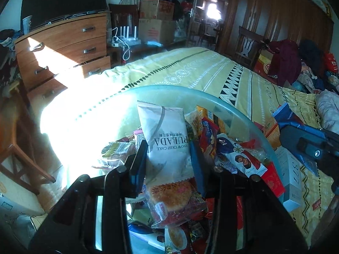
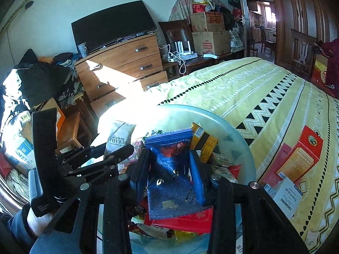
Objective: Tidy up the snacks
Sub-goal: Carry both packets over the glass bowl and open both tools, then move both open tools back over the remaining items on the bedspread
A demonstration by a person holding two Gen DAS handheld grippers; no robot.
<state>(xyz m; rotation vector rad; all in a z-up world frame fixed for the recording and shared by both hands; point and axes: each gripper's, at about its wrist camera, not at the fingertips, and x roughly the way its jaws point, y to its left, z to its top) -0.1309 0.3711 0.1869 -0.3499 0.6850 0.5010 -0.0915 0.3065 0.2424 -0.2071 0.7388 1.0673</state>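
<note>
- Sun glare whites out the near corner of the bed cover (image 1: 190,72), hiding its pattern.
- The glass bowl's (image 1: 243,114) lower snacks lie buried under the pile.
- The boxes (image 2: 296,160) on the bed carry unreadably small print.

White snack packet (image 1: 167,139): "PULADA" over "SNOW CRISP CAKE", printed upside down in the left wrist view, with a line of Chinese characters too small to read; "PULADA" shows again on the same packet in the right wrist view.
White box (image 1: 294,175) on the bed: the figures "377" along its side.
White carton (image 2: 289,194) beside the red box: the word "Whitening" above a barcode.
Black handle of the left gripper (image 2: 43,206): "Data Acquisition System" in small white letters.
Round-cake packet (image 1: 169,196): large Chinese characters, not legible.
</note>
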